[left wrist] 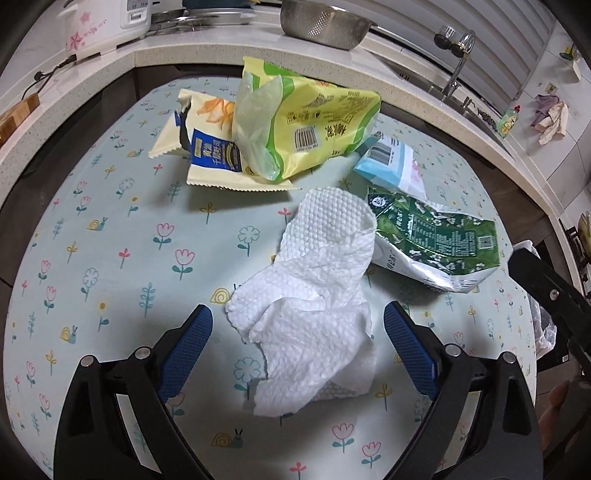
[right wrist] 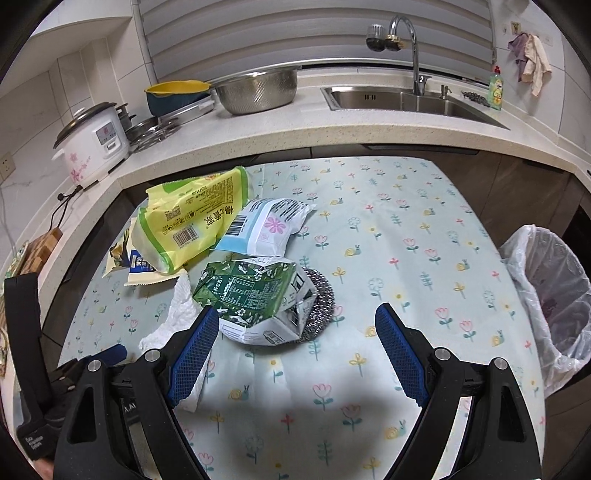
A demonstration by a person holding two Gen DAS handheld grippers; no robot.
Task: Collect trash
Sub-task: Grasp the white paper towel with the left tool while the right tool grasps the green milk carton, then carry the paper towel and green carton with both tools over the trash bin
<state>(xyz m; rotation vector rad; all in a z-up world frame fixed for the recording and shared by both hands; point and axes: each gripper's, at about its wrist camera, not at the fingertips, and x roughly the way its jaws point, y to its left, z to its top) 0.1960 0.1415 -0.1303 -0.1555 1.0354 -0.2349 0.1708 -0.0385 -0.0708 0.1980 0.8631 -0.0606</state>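
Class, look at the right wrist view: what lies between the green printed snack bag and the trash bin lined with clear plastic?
Right wrist view: a steel scouring pad touches the green bag; beyond it, bare floral tablecloth reaches the bin.

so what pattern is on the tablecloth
Pale mint tablecloth printed with small tulips, flowers and snails; clearest in the right wrist view.

A speckled pale worktop (right wrist: 280,129) is wrapped round a floral-clothed table (right wrist: 406,229). A steel sink (right wrist: 402,99) and tap (right wrist: 410,44) are set below slatted blinds (right wrist: 280,33); white tiled walls (right wrist: 33,107) are seen.
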